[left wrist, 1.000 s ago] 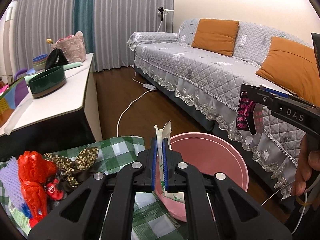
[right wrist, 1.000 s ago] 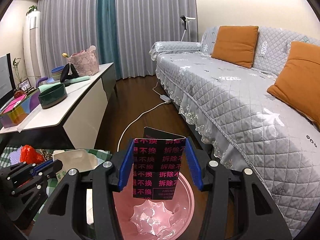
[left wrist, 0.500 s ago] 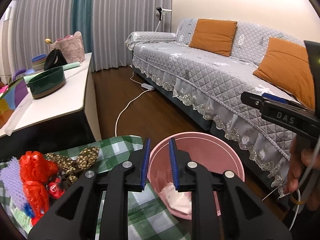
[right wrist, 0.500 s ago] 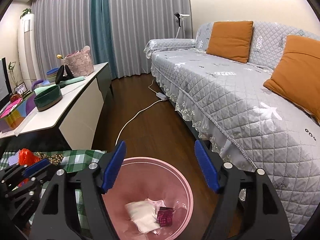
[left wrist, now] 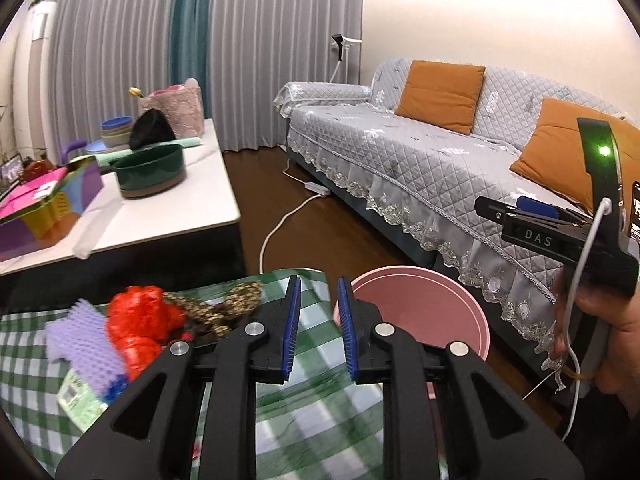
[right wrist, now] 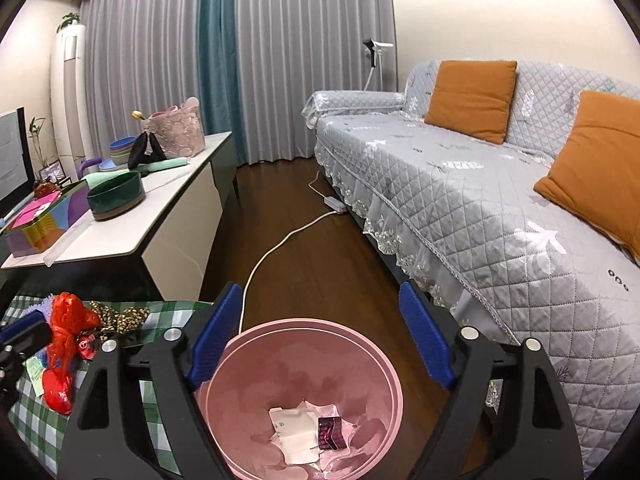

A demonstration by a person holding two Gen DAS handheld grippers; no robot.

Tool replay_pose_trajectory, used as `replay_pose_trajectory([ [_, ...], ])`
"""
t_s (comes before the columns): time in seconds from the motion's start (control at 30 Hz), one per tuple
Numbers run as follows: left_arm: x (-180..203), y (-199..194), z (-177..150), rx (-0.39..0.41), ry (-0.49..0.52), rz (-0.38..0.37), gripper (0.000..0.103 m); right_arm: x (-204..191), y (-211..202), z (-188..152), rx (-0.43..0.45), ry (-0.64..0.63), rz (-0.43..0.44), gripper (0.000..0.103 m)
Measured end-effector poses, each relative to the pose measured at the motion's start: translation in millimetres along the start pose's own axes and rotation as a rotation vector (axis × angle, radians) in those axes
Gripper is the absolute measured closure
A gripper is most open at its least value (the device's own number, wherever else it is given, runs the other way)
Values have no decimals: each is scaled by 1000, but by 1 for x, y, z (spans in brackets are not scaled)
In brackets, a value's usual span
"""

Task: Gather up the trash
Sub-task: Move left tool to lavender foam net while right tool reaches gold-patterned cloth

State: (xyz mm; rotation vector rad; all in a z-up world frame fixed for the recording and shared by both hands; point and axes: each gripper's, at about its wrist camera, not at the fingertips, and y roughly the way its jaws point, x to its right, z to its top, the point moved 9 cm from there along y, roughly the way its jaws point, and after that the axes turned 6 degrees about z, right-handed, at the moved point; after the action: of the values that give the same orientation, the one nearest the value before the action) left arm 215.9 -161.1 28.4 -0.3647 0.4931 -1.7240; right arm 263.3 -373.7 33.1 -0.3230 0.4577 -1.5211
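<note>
Trash bin [right wrist: 304, 392] between green checked cloth [right wrist: 36, 428] and sofa [right wrist: 500, 200].

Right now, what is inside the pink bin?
In the pink bin lie a white wrapper and a small black-and-pink packet. Anything beneath them, on the crinkled liner, stays hidden.

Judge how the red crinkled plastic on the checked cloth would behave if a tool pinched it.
The red crinkled plastic looks like thin, bunched film, so it would probably crush flat and hang limp. It seems light, likely lifting easily. It lies against the leopard-print fabric and purple mesh, so it might drag them along.
</note>
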Motion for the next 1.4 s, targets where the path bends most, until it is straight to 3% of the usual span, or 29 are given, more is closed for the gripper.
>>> replay_pose_trajectory([
  [0.43, -64, -57, -18, 22, -27, 65, 83, -45, -23, -8, -2, -49, 79, 14],
  [0.73, -116, -73, -56, 27, -110, 161, 70, -67, -30, -14, -16, -36, 138, 14],
  [0.8, -131, -69, -67, 8, -137, 186, 70, -71, -29, -17, -26, -37, 147, 15],
  [1.07, -203, -66, -100, -43, -273, 308, 70, -114, -15, -34, -76, -88, 232, 34],
  [1.4, -241, -54, -118, -76, -345, 357, 70, -172, 16, -52, -138, -127, 328, 36],
])
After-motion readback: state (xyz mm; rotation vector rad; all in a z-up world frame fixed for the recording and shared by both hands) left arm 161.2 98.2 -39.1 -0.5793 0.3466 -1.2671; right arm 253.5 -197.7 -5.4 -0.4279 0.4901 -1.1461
